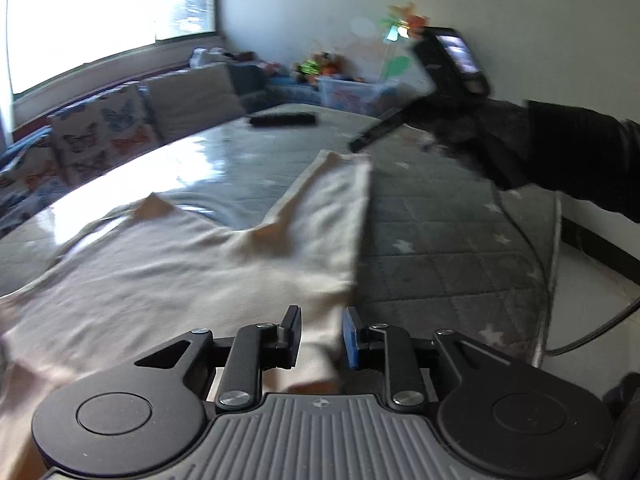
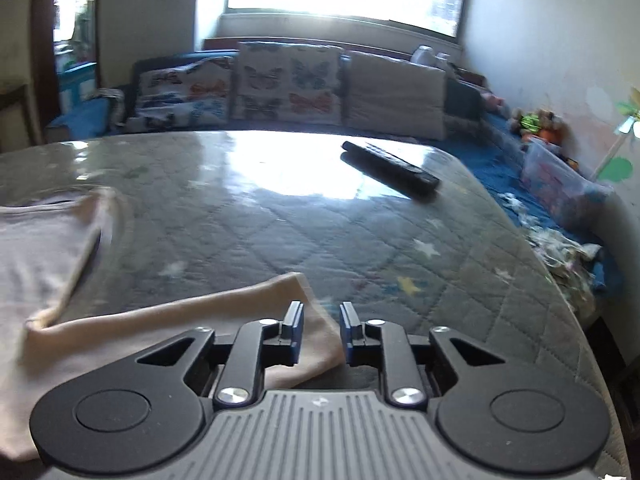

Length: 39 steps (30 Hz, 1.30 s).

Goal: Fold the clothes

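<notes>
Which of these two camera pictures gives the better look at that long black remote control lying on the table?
The right wrist view. There the remote control lies in open sight on the shiny quilted table cover, its full length showing, with hints of buttons. In the left wrist view the same remote is far off, small and blurred, just a dark bar.

Cream garment [image 1: 192,264] under and ahead of the left gripper [image 1: 320,336]: soft matt knit cloth, hemmed edges. Table cover [image 1: 440,240] to that gripper's right: grey quilted fabric with printed stars, under a clear glossy film that glares white farther ahead. Gripper bodies: matt black plastic links, shiny metal screw heads, ribbed grey plastic plate, smooth blue pads [image 1: 352,336]. Right gripper [image 2: 322,332] the same build. Remote control [image 2: 390,170] far ahead of it: dark matt plastic. Cushions [image 2: 288,84] beyond: printed woven cloth.
</notes>
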Motion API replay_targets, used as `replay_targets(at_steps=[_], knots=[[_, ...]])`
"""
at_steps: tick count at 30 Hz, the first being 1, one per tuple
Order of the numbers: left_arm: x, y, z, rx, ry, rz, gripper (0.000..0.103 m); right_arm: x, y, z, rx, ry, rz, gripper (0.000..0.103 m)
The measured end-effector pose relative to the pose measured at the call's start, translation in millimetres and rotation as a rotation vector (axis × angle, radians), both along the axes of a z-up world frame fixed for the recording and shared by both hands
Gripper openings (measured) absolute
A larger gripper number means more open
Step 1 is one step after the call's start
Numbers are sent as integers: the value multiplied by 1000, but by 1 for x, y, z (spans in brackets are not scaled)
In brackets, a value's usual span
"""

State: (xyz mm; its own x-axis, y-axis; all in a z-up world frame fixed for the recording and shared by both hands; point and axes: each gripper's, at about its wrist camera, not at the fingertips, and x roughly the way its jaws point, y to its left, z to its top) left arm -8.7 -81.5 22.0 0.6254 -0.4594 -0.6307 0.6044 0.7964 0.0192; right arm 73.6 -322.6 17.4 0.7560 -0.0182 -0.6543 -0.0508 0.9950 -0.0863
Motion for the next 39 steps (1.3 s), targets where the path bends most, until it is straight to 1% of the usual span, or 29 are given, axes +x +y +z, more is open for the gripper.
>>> replay_targets(at_steps=[3,6,9,11,13,16,19,24,26,29,31,34,37,39], knots=[[-3,27,3,18,-6,96,25,-13,20,11,-1,2,100,31],[-2,50,1,26,17,179,25,-25,46,21,-4,10,215,33],[-2,63,-6,28,41,223,24,-36,71,29,-9,16,317,34],[-4,64,-10,28,55,217,23,-44,97,32,-18,29,408,35],[-10,63,-14,34,61,189,23,-52,121,30,-27,50,485,35],[-20,57,-19,57,54,142,23,-63,153,22,-46,79,595,35],[-25,56,-26,68,67,130,23,-73,179,10,-46,102,669,35],[-30,63,-19,38,50,149,25,-85,209,-4,-13,130,730,35],[-31,70,-11,31,24,171,25,-87,215,-4,1,127,747,35],[-29,83,0,40,-26,231,25,-89,224,-3,24,125,768,35],[-23,93,3,60,-52,298,27,-89,228,-7,31,137,779,35],[-6,107,1,115,-78,400,34,-91,235,-15,21,157,797,35],[9,111,-6,181,-102,440,43,-92,235,-16,24,160,797,35],[19,112,-12,201,-99,443,43,-91,234,-16,29,163,796,35]])
